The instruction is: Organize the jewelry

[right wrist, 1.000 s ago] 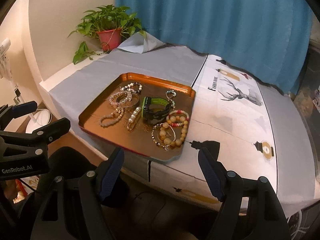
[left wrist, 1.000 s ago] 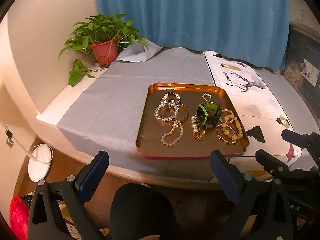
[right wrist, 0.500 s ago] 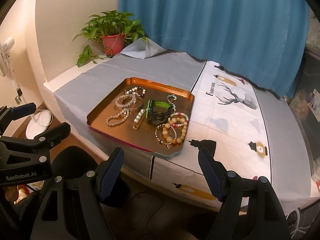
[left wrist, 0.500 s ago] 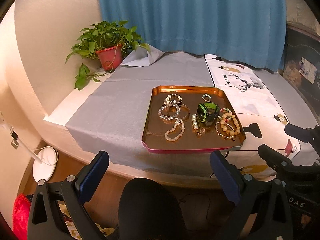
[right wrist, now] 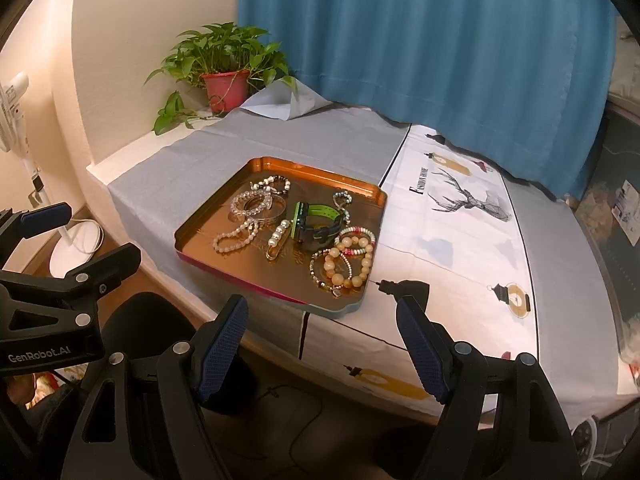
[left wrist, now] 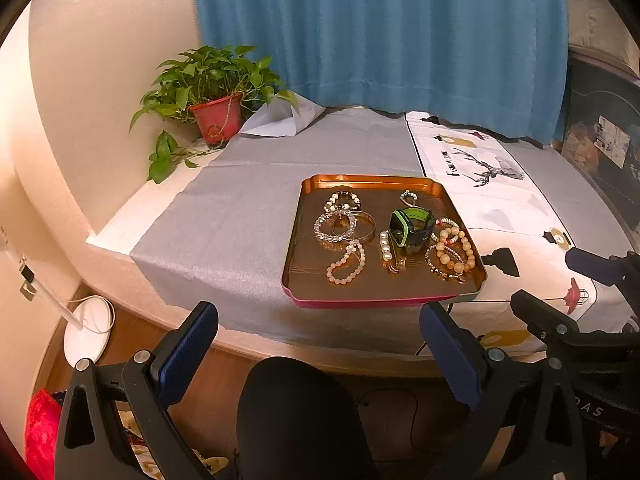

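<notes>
Beaded bracelets (left wrist: 451, 254) and a green-and-black watch (left wrist: 412, 227) crowd a copper metal tray (left wrist: 304, 216) on the grey-clothed bench (left wrist: 240, 216); both tools, left (left wrist: 318, 344) and right (right wrist: 322, 336), hover apart, empty.

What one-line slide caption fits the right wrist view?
Open right gripper hovers short of a copper tray of bracelets and a green-and-black watch on a cloth-covered table.

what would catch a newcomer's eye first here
The copper tray on the table, strewn with bead bracelets and a green-and-black watch. Behind it hangs a blue curtain, with a potted plant in the far left corner.
</notes>
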Demonstrator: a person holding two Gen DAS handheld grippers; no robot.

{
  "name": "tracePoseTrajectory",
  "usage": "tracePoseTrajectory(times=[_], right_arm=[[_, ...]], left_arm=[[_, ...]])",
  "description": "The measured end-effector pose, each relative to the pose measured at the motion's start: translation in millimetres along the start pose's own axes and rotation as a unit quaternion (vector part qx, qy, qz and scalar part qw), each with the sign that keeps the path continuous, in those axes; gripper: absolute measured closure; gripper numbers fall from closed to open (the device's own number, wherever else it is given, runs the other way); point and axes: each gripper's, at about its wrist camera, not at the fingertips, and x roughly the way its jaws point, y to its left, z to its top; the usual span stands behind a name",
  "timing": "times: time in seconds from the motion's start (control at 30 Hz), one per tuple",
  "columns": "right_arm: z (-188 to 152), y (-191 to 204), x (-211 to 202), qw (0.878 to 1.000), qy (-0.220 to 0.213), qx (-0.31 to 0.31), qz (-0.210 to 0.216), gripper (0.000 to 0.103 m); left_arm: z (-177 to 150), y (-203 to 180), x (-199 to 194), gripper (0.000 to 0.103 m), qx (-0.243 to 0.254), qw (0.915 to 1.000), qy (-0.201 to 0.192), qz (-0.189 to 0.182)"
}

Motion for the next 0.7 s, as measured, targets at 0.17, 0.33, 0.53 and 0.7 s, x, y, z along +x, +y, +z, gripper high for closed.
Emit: tracePoseTrajectory(times=[0.17,0.33,0.53,0.7], right_arm=[[0.0,0.7,0.3,1.0,0.0,0.0,0.0,0.026],[-0.3,0.0,-0.4,1.0,0.001,0.0,0.0,0.026],[-0.1,0.0,-0.3,1.0,0.0,-0.001,-0.001,0.026],[-0.5,-0.8,-0.3,1.0,0.001,0.001,-0.001,0.026]], left_arm=[[-0.3,-0.1,0.0,0.003,0.0,1.0,-0.001,0.0],[0.9,-2.3,0.2,0.003,0.002,1.0,-0.001,0.002],[0.7,-2.5,0.3,0.003,0.003,1.0,0.0,0.002],[1.4,-5.5,-0.1,0.003,0.006,1.0,-0.001,0.002]])
